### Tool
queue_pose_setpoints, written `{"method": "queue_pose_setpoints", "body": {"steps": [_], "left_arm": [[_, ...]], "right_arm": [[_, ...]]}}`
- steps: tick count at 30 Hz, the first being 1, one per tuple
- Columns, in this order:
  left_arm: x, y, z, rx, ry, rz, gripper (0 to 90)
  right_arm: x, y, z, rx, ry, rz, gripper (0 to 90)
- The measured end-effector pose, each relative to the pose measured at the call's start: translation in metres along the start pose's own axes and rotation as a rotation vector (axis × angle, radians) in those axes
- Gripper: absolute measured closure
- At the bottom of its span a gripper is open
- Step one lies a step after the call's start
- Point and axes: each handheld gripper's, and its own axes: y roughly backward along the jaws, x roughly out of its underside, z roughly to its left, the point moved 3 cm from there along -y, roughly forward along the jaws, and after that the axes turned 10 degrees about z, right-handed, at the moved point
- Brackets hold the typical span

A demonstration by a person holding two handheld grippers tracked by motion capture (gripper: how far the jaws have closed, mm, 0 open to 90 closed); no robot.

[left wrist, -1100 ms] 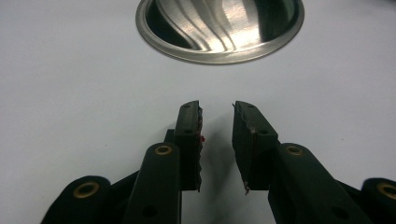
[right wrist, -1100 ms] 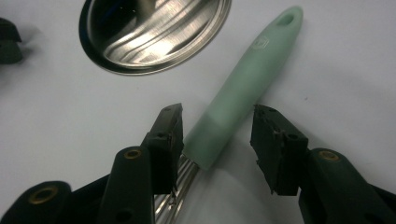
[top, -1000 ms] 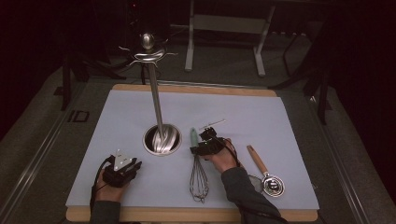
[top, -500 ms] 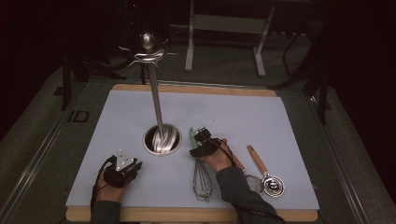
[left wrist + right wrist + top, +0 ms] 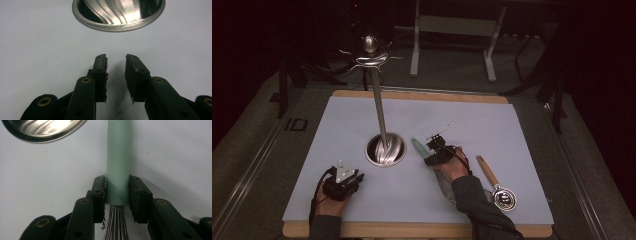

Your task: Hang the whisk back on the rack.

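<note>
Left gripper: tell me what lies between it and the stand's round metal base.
Nothing. In the left gripper view, bare white mat runs from the open left gripper to the metal base; the high view agrees.

no legible text is showing; a cut-off mark on the green whisk handle [image 5: 118, 157], beyond the jaws, is staying unreadable.

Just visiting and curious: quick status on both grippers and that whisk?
Right gripper jaws just closed on whisk handle. Left gripper open, empty. Whisk flat on the mat beside stand base; nothing in the way.
</note>
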Motion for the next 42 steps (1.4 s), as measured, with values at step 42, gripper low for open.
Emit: {"method": "queue_pose_setpoints", "body": {"steps": [42], "left_arm": [[0.003, 0.004, 0.021, -0.007, 0.119, -0.062, 68.3]], "right_arm": [[-0.009, 0.056, 0.027, -0.311, 0.128, -0.188, 69.2]]}}
